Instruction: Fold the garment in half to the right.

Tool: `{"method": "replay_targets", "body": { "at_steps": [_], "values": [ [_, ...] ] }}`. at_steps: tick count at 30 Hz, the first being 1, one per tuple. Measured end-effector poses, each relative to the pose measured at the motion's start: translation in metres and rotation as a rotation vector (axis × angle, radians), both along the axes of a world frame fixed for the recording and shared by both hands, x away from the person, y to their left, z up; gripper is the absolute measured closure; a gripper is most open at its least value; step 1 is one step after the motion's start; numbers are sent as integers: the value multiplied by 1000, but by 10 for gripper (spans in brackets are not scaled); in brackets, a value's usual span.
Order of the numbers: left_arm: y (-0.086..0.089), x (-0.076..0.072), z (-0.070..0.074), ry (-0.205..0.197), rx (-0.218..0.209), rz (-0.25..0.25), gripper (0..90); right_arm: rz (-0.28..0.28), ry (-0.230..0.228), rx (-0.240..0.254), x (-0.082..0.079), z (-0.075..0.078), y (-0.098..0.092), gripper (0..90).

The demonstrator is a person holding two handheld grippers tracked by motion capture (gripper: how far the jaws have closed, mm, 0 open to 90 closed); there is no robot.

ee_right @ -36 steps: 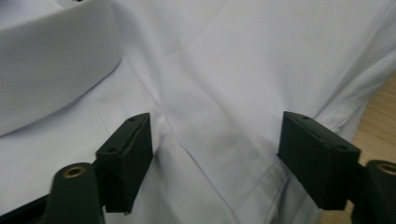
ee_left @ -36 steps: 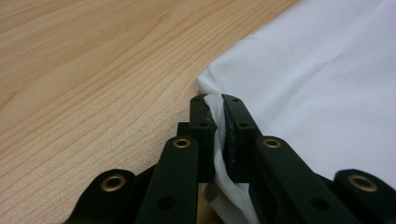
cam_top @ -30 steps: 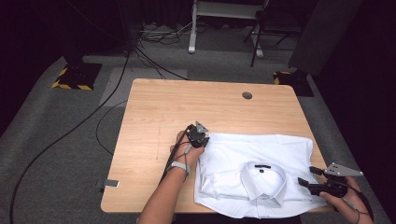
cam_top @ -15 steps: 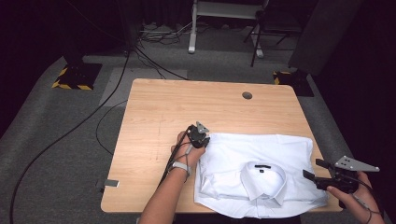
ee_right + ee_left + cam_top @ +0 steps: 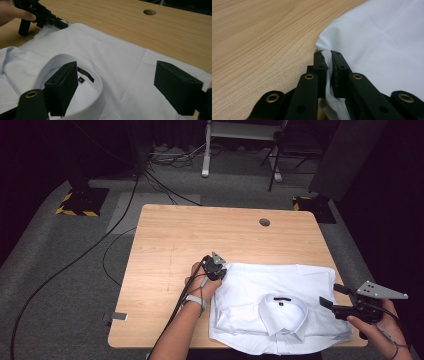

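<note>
A folded white shirt (image 5: pixel 270 280) lies collar up on the near right part of the wooden table (image 5: pixel 200 235). My left gripper (image 5: pixel 220 271) rests at the shirt's far left corner. In the left gripper view its jaws (image 5: pixel 327 56) are shut on a pinch of the white cloth (image 5: pixel 382 45). My right gripper (image 5: pixel 331 296) hovers above the shirt's right edge, open, nothing between its fingers. The right gripper view looks between the wide-apart jaws (image 5: pixel 117 75) onto the collar (image 5: pixel 75 62) and shirt back (image 5: pixel 112 50), with the left gripper (image 5: pixel 60 24) at the far corner.
A round cable hole (image 5: pixel 264 222) is in the table's far right part. Bare wood spreads across the far and left side. Cables (image 5: pixel 150 180) run over the grey floor behind, near a white stand (image 5: pixel 206 155) and striped blocks (image 5: pixel 75 210).
My right gripper has risen above the shirt's right edge and drifted slightly right, jaws still wide apart. The left gripper and the shirt have stayed put.
</note>
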State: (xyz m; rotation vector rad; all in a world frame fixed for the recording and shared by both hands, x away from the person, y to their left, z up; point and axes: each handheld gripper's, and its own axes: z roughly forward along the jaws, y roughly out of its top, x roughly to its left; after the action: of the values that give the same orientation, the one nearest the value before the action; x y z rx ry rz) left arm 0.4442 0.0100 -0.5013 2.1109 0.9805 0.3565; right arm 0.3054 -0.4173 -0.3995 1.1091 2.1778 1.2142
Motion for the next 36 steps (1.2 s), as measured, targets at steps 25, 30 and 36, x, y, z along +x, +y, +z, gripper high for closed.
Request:
{"method": "replay_targets", "body": {
  "at_steps": [25,30,36],
  "values": [
    [-6,-4,0,3,-5,10,835,102,-19,9,14,17,75,190],
    [-9,-7,0,5,-10,15,831,116,-24,11,10,17,90,190],
    [-10,-7,0,19,-28,23,831,140,-16,3,7,11,107,190]
  ]
}}
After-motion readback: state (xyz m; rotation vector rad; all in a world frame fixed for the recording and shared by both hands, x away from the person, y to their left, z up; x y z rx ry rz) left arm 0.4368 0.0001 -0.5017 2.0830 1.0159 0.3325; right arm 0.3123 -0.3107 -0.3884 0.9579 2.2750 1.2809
